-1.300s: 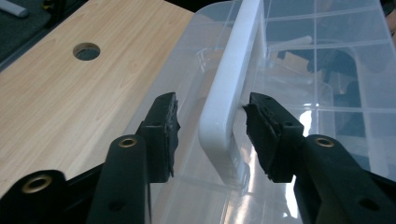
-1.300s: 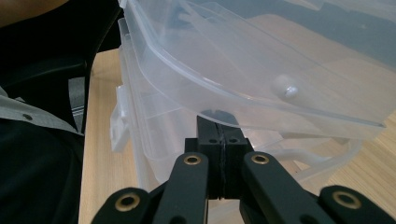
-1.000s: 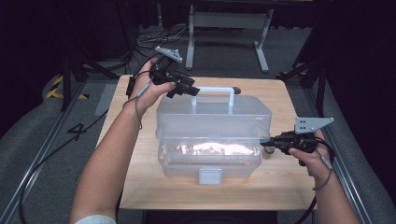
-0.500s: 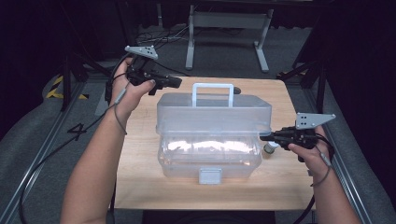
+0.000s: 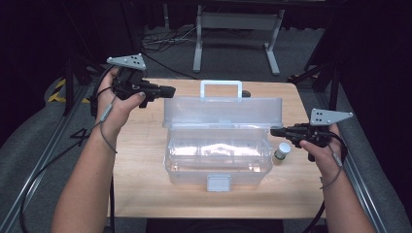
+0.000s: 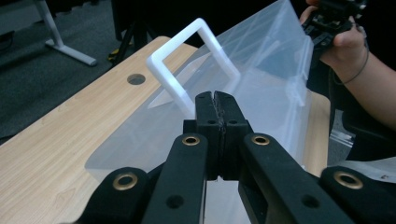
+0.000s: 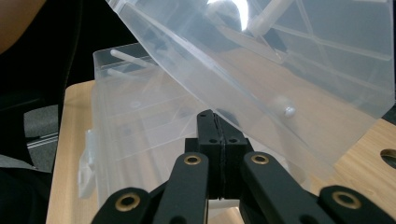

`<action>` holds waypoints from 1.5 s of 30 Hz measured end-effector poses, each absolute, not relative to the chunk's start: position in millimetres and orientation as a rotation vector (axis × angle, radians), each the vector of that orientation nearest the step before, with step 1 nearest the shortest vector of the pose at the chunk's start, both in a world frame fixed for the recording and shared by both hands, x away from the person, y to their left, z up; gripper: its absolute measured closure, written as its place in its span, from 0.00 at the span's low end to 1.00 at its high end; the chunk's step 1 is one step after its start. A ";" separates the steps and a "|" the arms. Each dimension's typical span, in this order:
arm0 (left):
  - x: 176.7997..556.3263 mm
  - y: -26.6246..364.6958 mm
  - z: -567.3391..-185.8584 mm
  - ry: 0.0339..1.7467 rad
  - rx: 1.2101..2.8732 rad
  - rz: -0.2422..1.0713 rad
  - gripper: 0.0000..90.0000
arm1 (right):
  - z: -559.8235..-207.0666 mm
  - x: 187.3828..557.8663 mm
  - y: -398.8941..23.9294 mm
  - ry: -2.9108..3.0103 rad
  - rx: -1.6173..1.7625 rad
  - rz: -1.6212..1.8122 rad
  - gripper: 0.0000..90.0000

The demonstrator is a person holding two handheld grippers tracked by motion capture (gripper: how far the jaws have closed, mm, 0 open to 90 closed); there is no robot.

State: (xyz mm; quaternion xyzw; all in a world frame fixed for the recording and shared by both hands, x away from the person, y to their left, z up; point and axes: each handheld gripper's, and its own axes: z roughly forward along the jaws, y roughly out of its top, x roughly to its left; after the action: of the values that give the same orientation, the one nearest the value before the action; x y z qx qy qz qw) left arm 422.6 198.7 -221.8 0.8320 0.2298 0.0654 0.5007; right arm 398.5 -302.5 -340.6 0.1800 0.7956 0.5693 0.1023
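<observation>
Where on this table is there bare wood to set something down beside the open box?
Free: the strip left of the clear box, out to the table edge, and the front strip below its latch. Crowded: right side, where the small jar stands by the right gripper.

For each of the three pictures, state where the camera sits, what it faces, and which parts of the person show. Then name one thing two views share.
High view: above the person's side, facing forward and down on the wooden table; both forearms, left gripper, right gripper.
Left gripper view: rides that gripper, jaws together, facing the clear box's white handle; the other hand shows.
Right gripper view: rides that gripper, facing the clear box.
Shared: the raised lid.
</observation>
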 end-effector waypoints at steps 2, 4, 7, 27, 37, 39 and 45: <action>415.2 201.7 -220.1 0.552 2.018 0.169 1.00 | -338.1 399.9 -302.9 2.344 0.537 1.676 1.00; 408.2 204.0 -219.1 0.551 2.017 0.179 1.00 | -336.1 401.3 -303.4 2.329 0.536 1.684 1.00; 400.0 206.7 -219.2 0.560 2.012 0.183 1.00 | -333.5 403.6 -304.3 2.313 0.545 1.689 1.00; 360.2 194.4 -265.9 0.679 1.918 0.253 1.00 | -323.6 404.1 -299.2 2.208 0.614 1.682 1.00; 362.8 186.1 -296.5 0.749 1.882 0.332 0.99 | -323.9 403.7 -298.1 2.187 0.637 1.683 1.00; 364.9 183.7 -301.7 0.770 1.868 0.350 0.97 | -324.0 403.3 -297.9 2.187 0.637 1.682 1.00; 369.9 181.0 -309.0 0.798 1.837 0.451 0.99 | -326.5 401.8 -297.3 2.194 0.645 1.670 1.00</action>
State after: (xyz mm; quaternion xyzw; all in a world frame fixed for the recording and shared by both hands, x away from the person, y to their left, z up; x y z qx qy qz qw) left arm 369.9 181.0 -309.0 0.7655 0.3324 0.1880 0.5180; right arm 401.8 -297.3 -326.5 0.2251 0.7655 0.5826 0.1545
